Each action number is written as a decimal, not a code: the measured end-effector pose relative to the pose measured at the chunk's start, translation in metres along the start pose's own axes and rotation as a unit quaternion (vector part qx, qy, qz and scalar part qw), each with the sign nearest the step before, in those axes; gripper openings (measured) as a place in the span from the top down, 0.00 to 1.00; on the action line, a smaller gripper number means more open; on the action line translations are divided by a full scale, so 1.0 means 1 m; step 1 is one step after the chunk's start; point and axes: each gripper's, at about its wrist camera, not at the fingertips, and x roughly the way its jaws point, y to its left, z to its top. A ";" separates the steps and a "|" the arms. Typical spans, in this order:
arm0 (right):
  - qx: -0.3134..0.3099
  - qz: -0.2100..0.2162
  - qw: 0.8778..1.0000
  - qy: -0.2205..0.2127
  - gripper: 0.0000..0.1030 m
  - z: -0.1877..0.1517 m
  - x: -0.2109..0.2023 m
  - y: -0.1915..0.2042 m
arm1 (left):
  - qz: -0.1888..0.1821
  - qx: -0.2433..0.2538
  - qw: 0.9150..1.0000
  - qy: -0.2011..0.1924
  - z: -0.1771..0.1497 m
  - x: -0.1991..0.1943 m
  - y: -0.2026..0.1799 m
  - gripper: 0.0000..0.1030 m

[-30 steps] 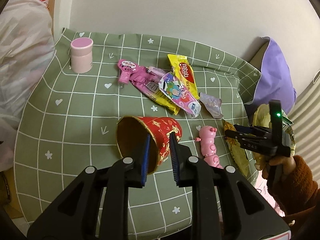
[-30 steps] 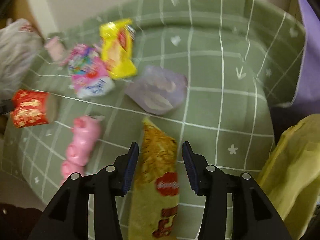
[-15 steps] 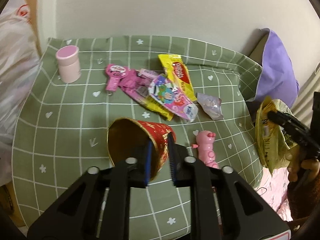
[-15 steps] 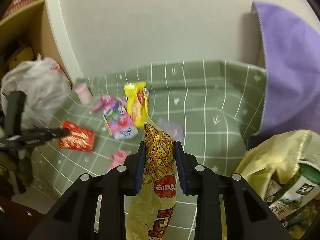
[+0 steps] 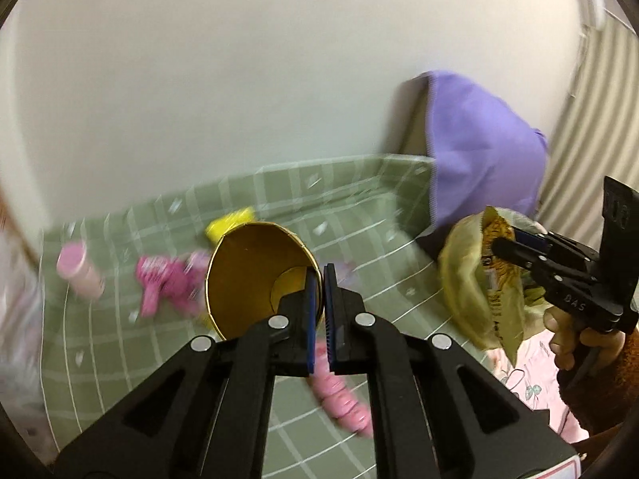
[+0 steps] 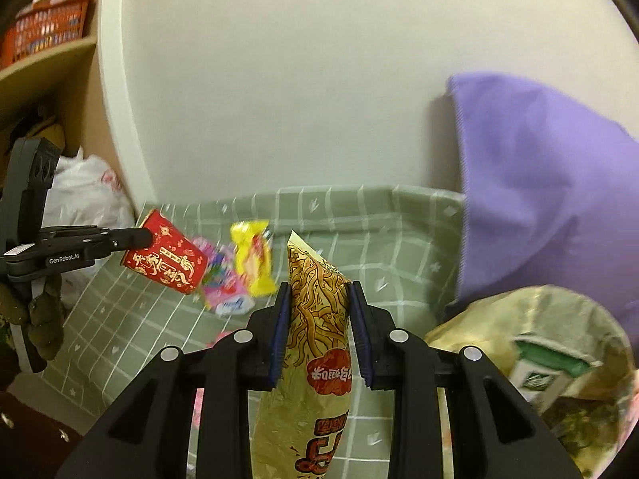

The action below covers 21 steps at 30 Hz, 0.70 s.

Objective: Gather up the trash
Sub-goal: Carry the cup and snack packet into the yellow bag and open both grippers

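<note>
My left gripper (image 5: pixel 319 311) is shut on the rim of a red paper cup (image 5: pixel 255 275), which hangs above the green checked tablecloth (image 5: pixel 379 239) with its gold inside facing the camera. The right wrist view shows that cup (image 6: pixel 165 259) from the side, pinched by the left gripper (image 6: pixel 139 237). My right gripper (image 6: pixel 319 335) is shut on a tall yellow noodle snack packet (image 6: pixel 317 319), held upright in the air. The same packet (image 5: pixel 499 287) hangs in the right gripper (image 5: pixel 507 243) beside a yellowish trash bag (image 5: pixel 463 279).
The trash bag (image 6: pixel 539 319) holds a green carton (image 6: pixel 539 375). On the cloth lie a yellow wrapper (image 6: pixel 253 257), pink wrappers (image 5: pixel 163 279), a pink toy (image 5: pixel 339 395) and a pink jar (image 5: pixel 80 275). A purple cushion (image 6: pixel 539 179) leans at the right; a white plastic bag (image 6: pixel 84 191) sits at the left.
Both grippers rose. The left jaws closed on the cup's rim and lifted it off the cloth. The right jaws closed on the noodle packet and raised it toward the trash bag.
</note>
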 end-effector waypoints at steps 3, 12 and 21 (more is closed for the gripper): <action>0.003 -0.024 0.999 -0.029 0.73 0.009 -0.024 -0.013 | -0.025 0.035 0.999 -0.021 0.020 -0.003 -0.028 0.96; 0.017 -0.106 0.990 -0.093 0.73 0.021 -0.093 -0.055 | -0.112 0.117 0.986 -0.047 0.053 0.007 -0.121 0.96; 0.046 -0.171 0.977 -0.120 0.73 0.005 -0.139 -0.102 | -0.190 0.161 0.968 -0.026 0.061 0.040 -0.192 0.96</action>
